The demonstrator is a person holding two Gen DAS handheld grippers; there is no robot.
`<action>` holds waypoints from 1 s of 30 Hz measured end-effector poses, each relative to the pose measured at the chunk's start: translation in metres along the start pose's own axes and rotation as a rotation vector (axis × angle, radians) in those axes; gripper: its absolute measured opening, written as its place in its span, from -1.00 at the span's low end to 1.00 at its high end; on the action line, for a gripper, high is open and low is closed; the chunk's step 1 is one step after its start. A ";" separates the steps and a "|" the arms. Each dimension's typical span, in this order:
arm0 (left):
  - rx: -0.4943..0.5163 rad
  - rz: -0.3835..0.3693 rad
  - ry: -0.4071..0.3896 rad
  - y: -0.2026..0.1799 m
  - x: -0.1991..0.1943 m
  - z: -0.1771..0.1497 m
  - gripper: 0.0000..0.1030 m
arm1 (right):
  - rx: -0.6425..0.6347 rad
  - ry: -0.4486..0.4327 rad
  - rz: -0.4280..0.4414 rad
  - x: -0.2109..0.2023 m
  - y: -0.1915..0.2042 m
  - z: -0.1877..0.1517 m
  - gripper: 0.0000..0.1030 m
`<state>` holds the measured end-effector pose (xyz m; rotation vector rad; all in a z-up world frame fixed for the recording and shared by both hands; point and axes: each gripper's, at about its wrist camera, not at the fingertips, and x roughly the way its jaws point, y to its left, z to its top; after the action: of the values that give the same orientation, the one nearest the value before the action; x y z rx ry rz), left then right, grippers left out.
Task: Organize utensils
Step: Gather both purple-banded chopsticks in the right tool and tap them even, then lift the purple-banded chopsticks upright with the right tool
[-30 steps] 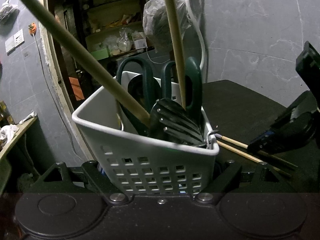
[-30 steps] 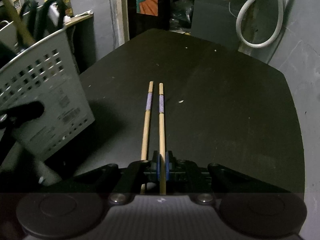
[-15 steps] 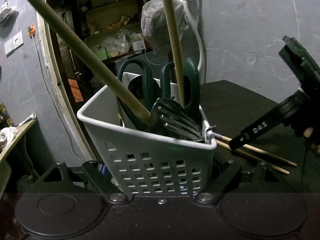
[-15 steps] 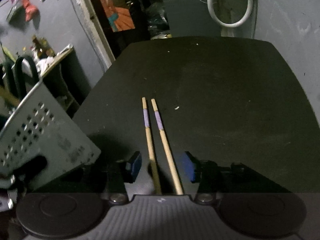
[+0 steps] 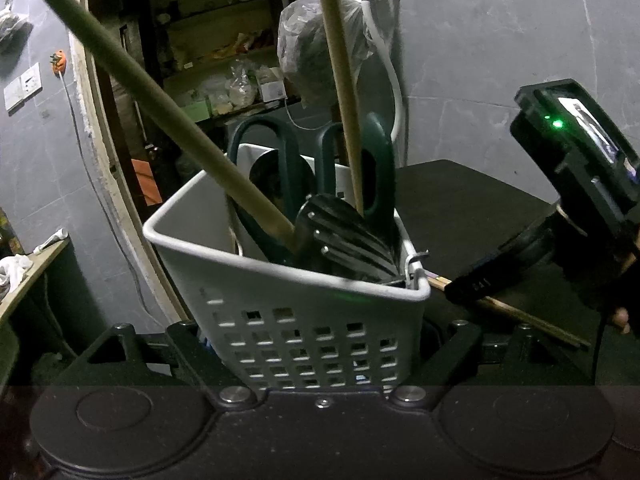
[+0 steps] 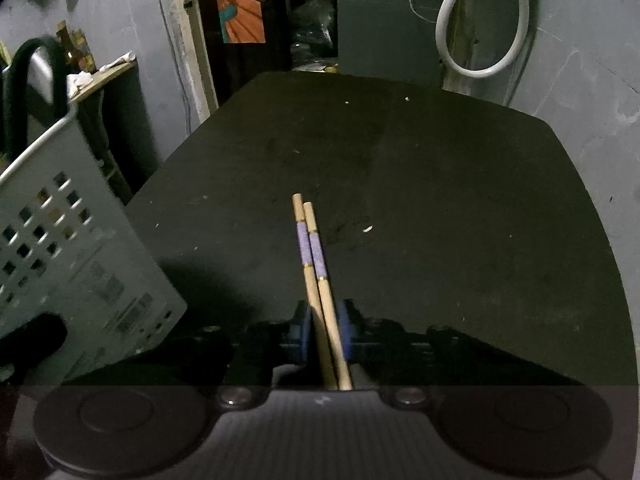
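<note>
Right gripper [image 6: 325, 330] is closing its jaws on two chopsticks [image 6: 314, 258] lying side by side on the black table [image 6: 440, 208]. Left gripper [image 5: 316, 354] is clamped around the white basket [image 5: 304, 304], tilted and full of utensils.

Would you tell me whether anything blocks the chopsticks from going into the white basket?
Nothing lies on the table between the chopsticks and the white basket, but scissors, a spatula and wooden handles crowd its opening.

Both wrist cams close, angled down; share basket [image 5: 320, 312] & chopsticks [image 6: 316, 264].
</note>
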<state>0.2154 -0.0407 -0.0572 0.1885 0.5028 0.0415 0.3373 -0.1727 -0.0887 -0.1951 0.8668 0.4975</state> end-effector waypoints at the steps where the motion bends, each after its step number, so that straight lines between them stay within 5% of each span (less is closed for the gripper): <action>1: 0.001 -0.002 0.000 0.000 0.000 0.000 0.69 | -0.007 0.001 0.000 -0.002 0.001 -0.002 -0.70; 13: 0.000 -0.008 -0.003 0.003 0.001 0.000 0.69 | -0.041 0.055 0.024 -0.032 -0.003 -0.034 -0.68; 17: 0.000 -0.007 -0.005 0.005 0.001 0.000 0.69 | -0.010 0.078 0.020 -0.027 -0.004 -0.023 -0.23; 21: -0.001 -0.009 -0.002 0.005 0.001 0.000 0.69 | -0.014 0.113 -0.002 -0.015 -0.002 -0.007 -0.21; 25: -0.009 -0.007 0.000 0.005 0.002 0.000 0.69 | -0.003 0.151 -0.022 -0.007 0.003 0.007 -0.29; 27: -0.013 -0.007 0.001 0.005 0.002 0.000 0.69 | -0.005 0.164 -0.016 -0.005 0.005 0.011 -0.72; 30: -0.019 -0.007 0.001 0.006 0.002 -0.001 0.69 | -0.026 0.186 -0.017 -0.003 0.007 0.016 -0.74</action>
<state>0.2168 -0.0349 -0.0575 0.1679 0.5040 0.0401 0.3434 -0.1617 -0.0763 -0.2752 1.0396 0.4801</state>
